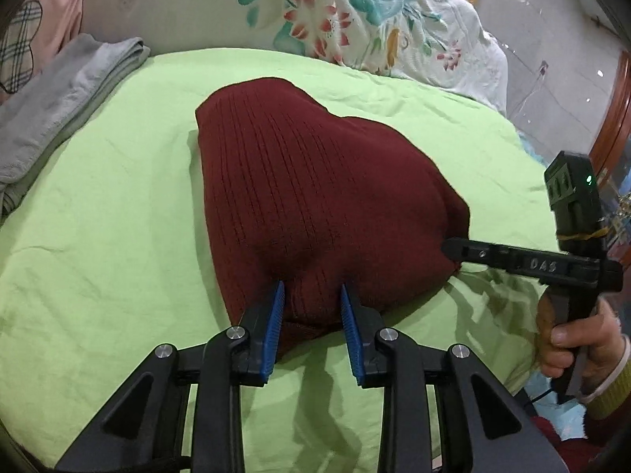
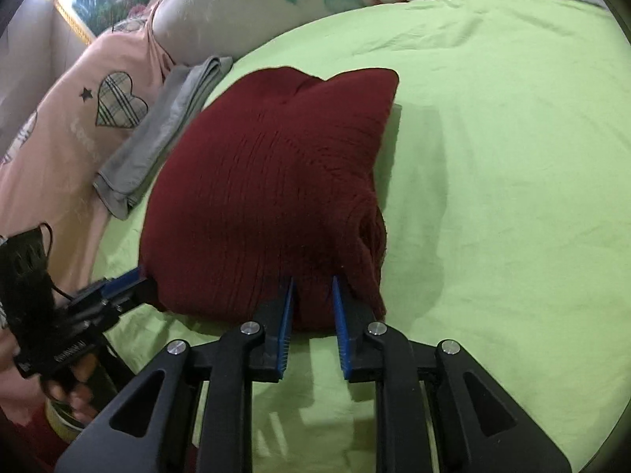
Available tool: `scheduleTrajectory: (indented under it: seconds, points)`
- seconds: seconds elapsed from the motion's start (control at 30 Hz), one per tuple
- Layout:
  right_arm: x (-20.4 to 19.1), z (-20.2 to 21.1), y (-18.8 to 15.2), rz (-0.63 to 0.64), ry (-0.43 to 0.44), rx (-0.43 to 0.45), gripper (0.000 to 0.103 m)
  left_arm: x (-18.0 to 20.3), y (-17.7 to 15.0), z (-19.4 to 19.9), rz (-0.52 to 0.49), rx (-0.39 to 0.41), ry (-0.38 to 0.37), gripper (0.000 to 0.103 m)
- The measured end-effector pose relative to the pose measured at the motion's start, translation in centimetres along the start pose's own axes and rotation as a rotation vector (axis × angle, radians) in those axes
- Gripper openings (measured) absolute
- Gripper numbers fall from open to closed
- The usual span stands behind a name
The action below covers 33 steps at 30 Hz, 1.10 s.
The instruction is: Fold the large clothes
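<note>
Knit maroon sweater [image 1: 315, 189], folded mid-frame on green sheet [image 1: 118, 236], looks soft, thick, floppy. 2 tools, left gripper [image 1: 311, 295] and right gripper [image 2: 313, 289], pinch its near hem; grip there, through all layers.

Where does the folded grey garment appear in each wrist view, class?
Left wrist view: grey garment at upper left, left of the red sweater.
Right wrist view: grey garment left of centre, between sweater and pink bedding.
Shared landmark: the red sweater.
</note>
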State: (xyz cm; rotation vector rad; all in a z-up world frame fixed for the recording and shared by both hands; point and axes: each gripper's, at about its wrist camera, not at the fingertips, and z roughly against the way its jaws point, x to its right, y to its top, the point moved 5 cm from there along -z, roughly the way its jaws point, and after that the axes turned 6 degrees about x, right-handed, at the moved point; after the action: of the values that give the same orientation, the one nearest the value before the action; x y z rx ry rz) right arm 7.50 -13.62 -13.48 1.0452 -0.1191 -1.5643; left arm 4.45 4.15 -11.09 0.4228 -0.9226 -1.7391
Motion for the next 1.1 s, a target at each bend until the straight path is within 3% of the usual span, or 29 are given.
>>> scheduleTrajectory:
  seconds: [0.13, 0.3, 0.37, 0.4, 0.43, 0.57, 0.67, 0.83, 0.93, 1.1]
  points:
    - [-0.4, 0.3, 0.2, 0.011, -0.008, -0.003, 0.021, 0.7, -0.3, -0.3, -0.050, 0.000, 0.057, 0.031]
    - [-1.3, 1.8, 0.5, 0.011, 0.006, 0.017, 0.022, 0.8, 0.2, 1.3, -0.042, 0.009, 0.063, 0.035]
    - [-1.8, 2.6, 0.7, 0.014, 0.008, 0.031, 0.029, 0.6, 0.1, 2.4, -0.022, 0.010, 0.059, 0.040]
    - [-1.9, 2.9, 0.7, 0.016, 0.006, 0.037, 0.039, 0.2, 0.1, 2.8, -0.004, 0.010, 0.072, 0.054]
    - [-2.2, 3.3, 0.8, 0.021, 0.005, 0.046, 0.046, -0.2, 0.1, 3.1, 0.012, 0.012, 0.093, 0.060]
    - [-3.1, 4.4, 0.9, 0.047, -0.006, 0.063, 0.049, -2.2, -0.5, 4.3, 0.097, 0.004, 0.131, 0.063]
    - [-3.7, 4.8, 0.5, 0.076, -0.033, 0.057, 0.060, -3.2, -1.0, 4.6, 0.119, -0.012, 0.163, 0.065]
    - [-4.5, 5.4, -1.0, 0.125, -0.051, 0.041, 0.078, -2.9, -2.2, 5.4, 0.099, -0.031, 0.237, 0.082]
    - [-4.7, 5.7, -2.3, 0.168, -0.067, 0.020, 0.078, -2.5, -3.1, 5.7, 0.066, -0.038, 0.284, 0.083]
    - [-3.7, 6.4, -4.3, 0.176, -0.095, -0.012, 0.078, -2.5, -5.0, 5.5, 0.076, -0.089, 0.285, 0.083]
